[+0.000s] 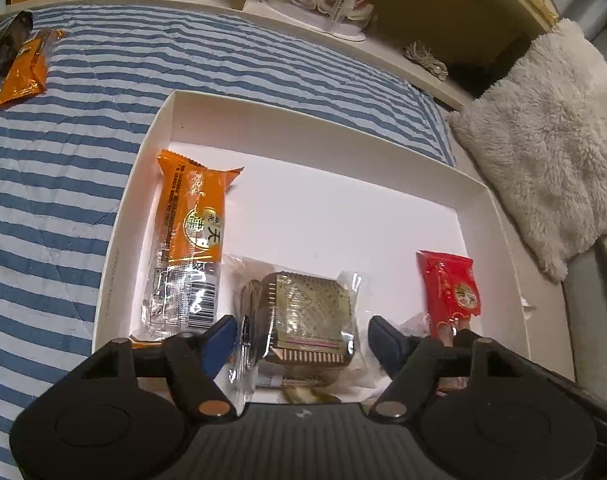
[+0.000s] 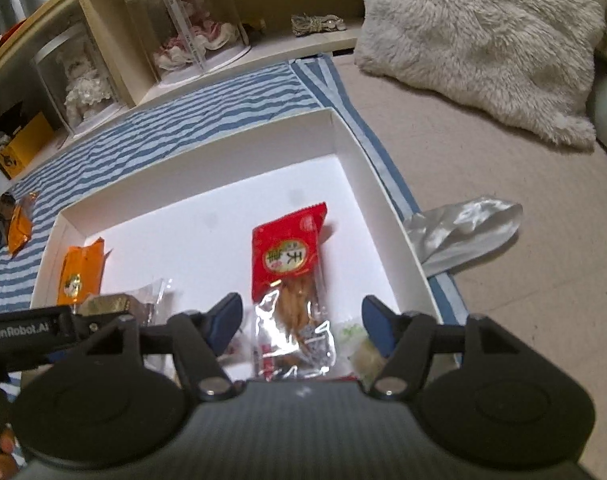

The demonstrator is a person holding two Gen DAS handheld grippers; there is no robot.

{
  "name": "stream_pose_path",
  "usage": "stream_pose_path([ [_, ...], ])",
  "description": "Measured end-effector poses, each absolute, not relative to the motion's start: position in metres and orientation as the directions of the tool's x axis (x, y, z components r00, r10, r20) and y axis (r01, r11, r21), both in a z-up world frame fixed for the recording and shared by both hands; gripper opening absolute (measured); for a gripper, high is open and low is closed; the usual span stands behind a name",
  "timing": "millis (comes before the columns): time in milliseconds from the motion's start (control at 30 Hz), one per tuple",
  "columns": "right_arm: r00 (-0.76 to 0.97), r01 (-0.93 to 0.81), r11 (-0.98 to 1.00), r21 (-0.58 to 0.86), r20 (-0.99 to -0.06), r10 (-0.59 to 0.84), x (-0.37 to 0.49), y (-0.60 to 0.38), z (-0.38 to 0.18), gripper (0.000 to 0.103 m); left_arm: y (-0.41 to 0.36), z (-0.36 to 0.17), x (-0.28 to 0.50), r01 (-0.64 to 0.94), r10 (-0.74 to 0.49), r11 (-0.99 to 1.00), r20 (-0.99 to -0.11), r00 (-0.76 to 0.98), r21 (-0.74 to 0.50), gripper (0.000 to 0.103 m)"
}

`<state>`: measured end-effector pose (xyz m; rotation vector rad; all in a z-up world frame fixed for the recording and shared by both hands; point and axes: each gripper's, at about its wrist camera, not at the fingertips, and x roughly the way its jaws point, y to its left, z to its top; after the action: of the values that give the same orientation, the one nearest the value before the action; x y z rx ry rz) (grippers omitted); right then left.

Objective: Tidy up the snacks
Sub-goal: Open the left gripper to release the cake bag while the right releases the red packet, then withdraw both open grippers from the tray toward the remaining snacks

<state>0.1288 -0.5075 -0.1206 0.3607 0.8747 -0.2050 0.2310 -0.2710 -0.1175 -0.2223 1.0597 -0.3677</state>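
A white shallow box [image 1: 323,208] lies on a blue-striped bed cover. Inside it are a long orange snack packet [image 1: 191,232], a square gold-patterned pastry in clear wrap [image 1: 303,312] and a red snack packet [image 1: 451,288]. My left gripper [image 1: 303,340] stands open astride the gold pastry, its blue pads apart from the wrap. In the right wrist view my right gripper [image 2: 301,318] is open over the red packet [image 2: 289,256], which lies flat between the fingers without touching them. The orange packet [image 2: 81,272] and the gold pastry [image 2: 107,304] show at left.
Outside the box, a second orange packet [image 1: 23,68] and a dark packet [image 1: 7,44] lie on the striped cover at far left. A crumpled silver wrapper [image 2: 463,236] sits beside the box's right wall. A fluffy cushion [image 2: 483,40] and a shelf with clear display cases [image 2: 191,28] stand behind.
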Motion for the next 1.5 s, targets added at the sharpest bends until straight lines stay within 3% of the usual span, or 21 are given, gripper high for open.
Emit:
stream_pose_path([
  [133, 0.622, 0.320, 0.919, 0.228, -0.783, -0.022, 0.125, -0.507, -0.119, 0.072, -0.271, -0.110, 0.226, 0.205, -0.407, 0.914, -0.803, 0.436, -0.351, 0.092],
  [533, 0.637, 0.344, 0.916, 0.205, -0.768, -0.067, 0.110, -0.500, -0.099, 0.084, -0.257, -0.088, 0.215, 0.222, -0.347, 0.937, -0.808, 0.476, -0.271, 0.102],
  [900, 0.658, 0.324, 0.934, 0.149, -0.745, -0.109, 0.092, -0.486, -0.078, 0.102, -0.231, -0.075, 0.204, 0.255, -0.287, 0.951, -0.806, 0.518, -0.174, 0.103],
  [1500, 0.717, 0.272, 0.953, 0.130, -0.689, -0.110, 0.078, -0.444, -0.052, 0.102, -0.157, -0.056, 0.196, 0.190, -0.239, 0.970, -0.756, 0.610, -0.153, 0.103],
])
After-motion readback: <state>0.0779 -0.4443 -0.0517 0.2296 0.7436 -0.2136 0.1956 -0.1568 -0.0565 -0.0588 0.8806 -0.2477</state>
